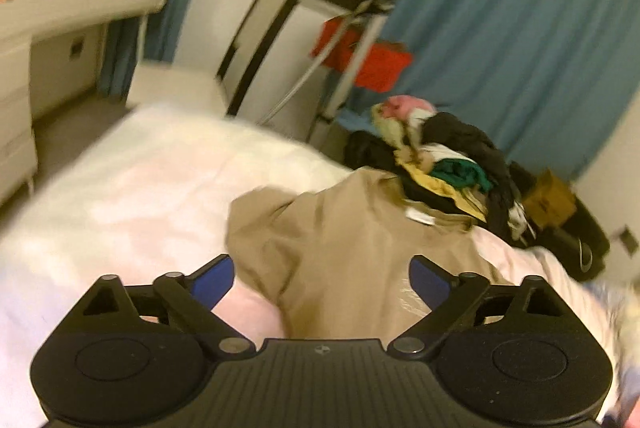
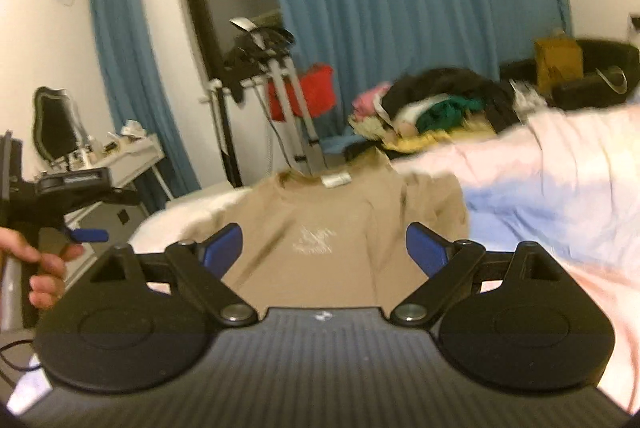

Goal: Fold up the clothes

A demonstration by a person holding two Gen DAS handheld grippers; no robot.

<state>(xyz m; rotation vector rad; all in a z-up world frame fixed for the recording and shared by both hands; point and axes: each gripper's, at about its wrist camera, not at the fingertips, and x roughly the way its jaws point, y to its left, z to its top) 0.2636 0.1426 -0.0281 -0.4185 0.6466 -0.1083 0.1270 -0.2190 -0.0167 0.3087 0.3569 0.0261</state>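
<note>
Nearest, our left tool (image 1: 322,282) and right tool (image 2: 324,248) hung with jaws spread, nothing between the blue pads. Just beyond, the tan T-shirt (image 2: 320,228) lay unfolded on the bed (image 1: 132,188), one sleeve rumpled. Farther back sat a pile of clothes (image 1: 444,156). We judged folding not yet begun; next, we needed to grip the shirt's edge.

Home bedroom, white-sheeted bed (image 1: 140,180), blue curtains (image 2: 400,8), heaped clothes pile (image 1: 444,156)
</note>
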